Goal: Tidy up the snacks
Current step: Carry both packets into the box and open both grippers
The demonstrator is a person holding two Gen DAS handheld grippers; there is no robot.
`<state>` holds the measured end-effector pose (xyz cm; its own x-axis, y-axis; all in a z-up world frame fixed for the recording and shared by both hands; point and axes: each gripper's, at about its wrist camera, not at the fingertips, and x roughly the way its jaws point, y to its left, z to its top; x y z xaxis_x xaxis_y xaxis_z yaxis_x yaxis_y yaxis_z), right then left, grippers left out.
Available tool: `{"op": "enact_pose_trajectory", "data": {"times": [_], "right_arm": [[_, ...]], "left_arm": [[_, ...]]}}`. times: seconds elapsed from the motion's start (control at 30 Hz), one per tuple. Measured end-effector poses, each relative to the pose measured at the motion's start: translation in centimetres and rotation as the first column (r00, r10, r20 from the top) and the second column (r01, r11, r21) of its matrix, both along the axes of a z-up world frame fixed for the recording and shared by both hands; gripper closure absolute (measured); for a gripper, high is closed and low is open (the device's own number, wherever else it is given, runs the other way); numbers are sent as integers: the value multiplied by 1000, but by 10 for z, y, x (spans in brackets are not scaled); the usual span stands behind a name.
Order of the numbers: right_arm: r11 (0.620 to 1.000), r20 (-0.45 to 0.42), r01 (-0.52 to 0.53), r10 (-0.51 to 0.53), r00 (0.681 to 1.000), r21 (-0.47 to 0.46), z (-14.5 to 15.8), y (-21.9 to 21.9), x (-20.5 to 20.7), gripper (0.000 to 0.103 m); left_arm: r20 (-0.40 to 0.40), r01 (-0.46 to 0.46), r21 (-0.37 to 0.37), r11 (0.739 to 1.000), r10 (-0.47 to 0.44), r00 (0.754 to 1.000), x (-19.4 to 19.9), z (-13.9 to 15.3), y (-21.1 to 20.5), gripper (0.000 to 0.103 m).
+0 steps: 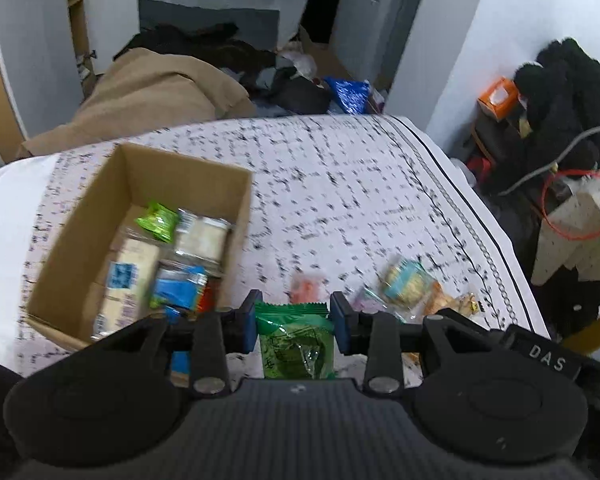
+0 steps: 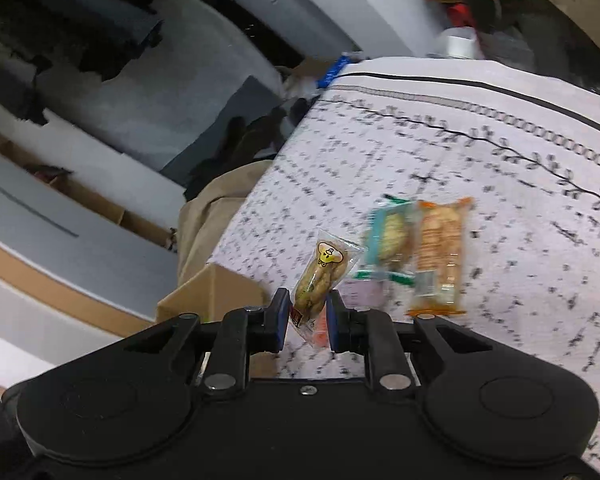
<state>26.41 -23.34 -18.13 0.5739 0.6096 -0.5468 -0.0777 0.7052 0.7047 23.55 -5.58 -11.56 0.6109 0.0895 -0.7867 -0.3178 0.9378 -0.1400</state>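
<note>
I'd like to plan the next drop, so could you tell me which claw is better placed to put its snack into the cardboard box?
Probably left: the left claw grips a green foil snack packet right beside the open brown cardboard box. The right claw, holding a clear peanut-shaped snack packet, sees only the box's corner.

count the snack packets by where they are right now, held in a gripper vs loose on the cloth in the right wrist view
Held in a gripper: 2, the green packet in the left gripper and the peanut-shaped snack packet in the right gripper.
Loose on the cloth: 2 clear, the teal packet and the orange packet.
Total: 4
</note>
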Motion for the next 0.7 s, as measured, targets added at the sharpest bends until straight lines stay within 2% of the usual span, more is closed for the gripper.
{"op": "enact_pose_trajectory", "data": {"times": [0.3, 0.7], "right_arm": [[996, 50, -88, 88, 995, -15, 15, 32, -9, 83], [989, 112, -145, 148, 983, -36, 36, 66, -15, 83]], "left_arm": [[30, -77, -2, 997, 77, 997, -11, 14, 42, 67], [40, -154, -32, 988, 155, 987, -14, 15, 97, 67]]}}
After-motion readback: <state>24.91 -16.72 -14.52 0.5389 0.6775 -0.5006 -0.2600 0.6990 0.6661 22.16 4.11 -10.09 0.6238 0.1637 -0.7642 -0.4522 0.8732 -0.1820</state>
